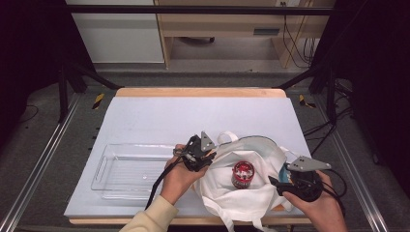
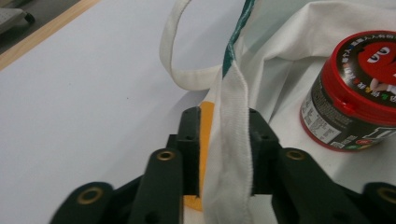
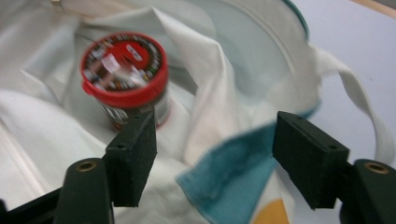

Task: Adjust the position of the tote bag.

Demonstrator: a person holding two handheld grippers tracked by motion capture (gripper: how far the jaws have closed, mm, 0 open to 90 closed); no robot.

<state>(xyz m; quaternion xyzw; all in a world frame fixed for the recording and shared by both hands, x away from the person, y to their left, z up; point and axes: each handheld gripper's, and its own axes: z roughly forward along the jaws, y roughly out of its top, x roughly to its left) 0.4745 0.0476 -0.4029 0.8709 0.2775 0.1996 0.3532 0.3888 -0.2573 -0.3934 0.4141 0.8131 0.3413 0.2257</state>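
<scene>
Two fingers (image 2: 189, 149) on bag rim (image 2: 231, 140), jar (image 2: 355, 93) beside.

Lab-style recording bay, dark metal frame (image 1: 72, 72) around covered table (image 1: 159, 118), trailing cables (image 1: 295, 41), bare floor

Cloth bag (image 1: 251, 193) white, teal trim at the rim, orange patch on the outside; jar (image 1: 242, 174) dark-bodied, red lid printed with a cartoon face; tray (image 1: 126, 170) clear; table cover (image 1: 193, 121) pale lavender-grey, light wood edge; both grippers' jaws black
</scene>
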